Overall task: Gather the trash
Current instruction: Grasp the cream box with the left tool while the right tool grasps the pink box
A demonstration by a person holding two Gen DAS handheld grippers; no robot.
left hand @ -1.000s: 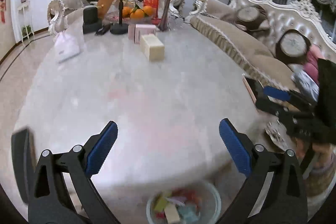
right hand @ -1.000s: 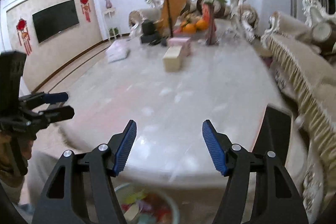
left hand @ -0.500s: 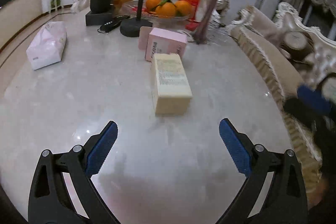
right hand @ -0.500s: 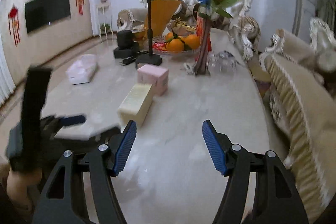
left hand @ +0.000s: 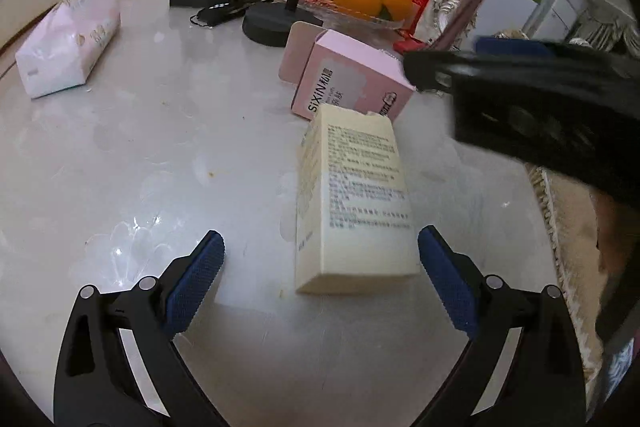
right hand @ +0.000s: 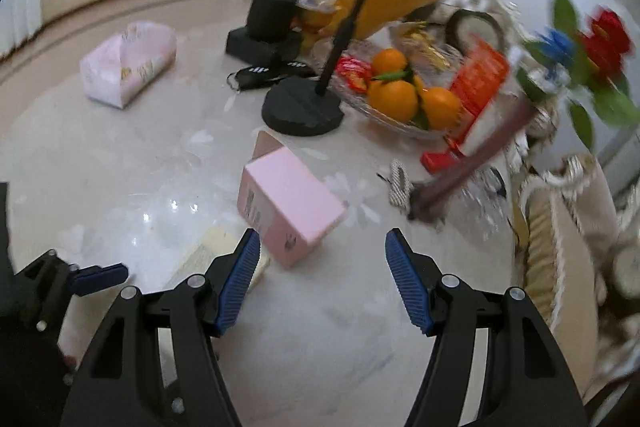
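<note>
The left tool (left hand: pixel 320 259) hovers low over the marble worktop (left hand: pixel 140 155) with its blue pads spread wide apart, holding nothing. A cream carton (left hand: pixel 354 199) lies flat on the worktop, its near end sitting between the two pads but closer to the right one; neither pad touches it. Just behind the carton's far end lies a pink box (left hand: pixel 348 83), its flap open toward the rear.

The right tool (right hand: pixel 322 263) is also spread apart and empty. It points at the pink box (right hand: pixel 286 205), which lies just ahead of its left pad, and the cream carton (right hand: pixel 216 255) shows partly hidden behind that pad. In the left wrist view the right tool (left hand: pixel 520 75) appears as a dark blurred shape at the right, above the pink box.

Farther back on the worktop stand a black stand base (right hand: pixel 302 105), a glass dish of oranges (right hand: pixel 412 99), a vase of flowers (right hand: pixel 480 155) and a pink tissue pack (right hand: pixel 128 63) well off to the left
</note>
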